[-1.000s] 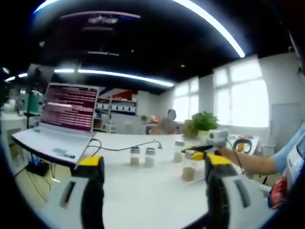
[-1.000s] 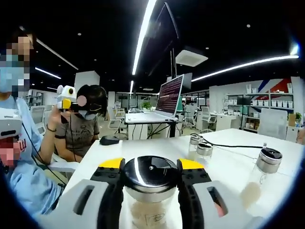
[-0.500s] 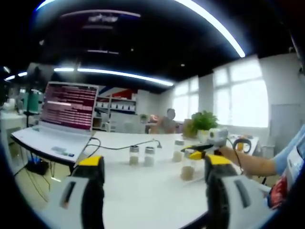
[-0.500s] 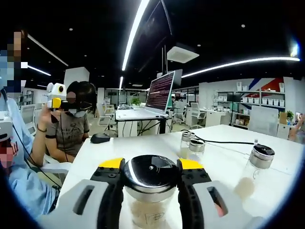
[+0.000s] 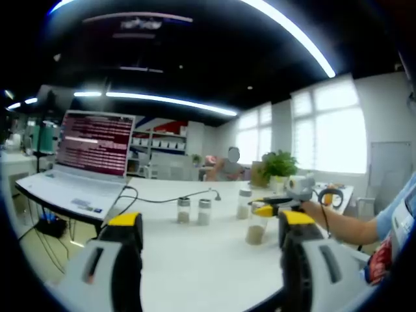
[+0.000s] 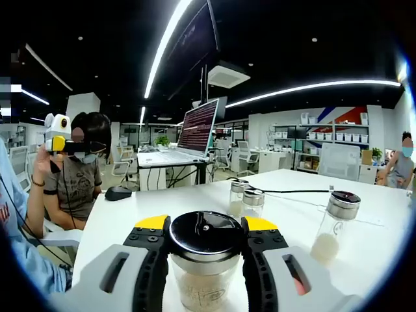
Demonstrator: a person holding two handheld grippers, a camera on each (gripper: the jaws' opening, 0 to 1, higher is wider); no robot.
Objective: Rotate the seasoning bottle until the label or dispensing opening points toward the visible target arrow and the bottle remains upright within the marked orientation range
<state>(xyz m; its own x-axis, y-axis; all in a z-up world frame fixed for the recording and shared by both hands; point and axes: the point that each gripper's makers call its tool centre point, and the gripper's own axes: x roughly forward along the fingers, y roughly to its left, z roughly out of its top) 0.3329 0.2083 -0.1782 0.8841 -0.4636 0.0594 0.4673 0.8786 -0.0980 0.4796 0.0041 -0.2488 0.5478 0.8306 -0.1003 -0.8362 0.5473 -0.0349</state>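
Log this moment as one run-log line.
right hand-held gripper: shut on seasoning bottle | bottle: upright over the table | left hand-held gripper: open, holding nothing | target arrow: cannot tell

Seasoning bottle stands upright; clear glass, beige powder inside, shiny dark metal lid; clamped between yellow-tipped jaws.

The left hand-held gripper shows two broad grey jaws, each capped yellow over black at the tip, with a dark slot down the outer face. The right hand-held gripper carries the same grey shells, yellow caps, black inner pads dotted with small screws, and a reddish spot in the right slot. A light blue sleeve edges the left gripper view.
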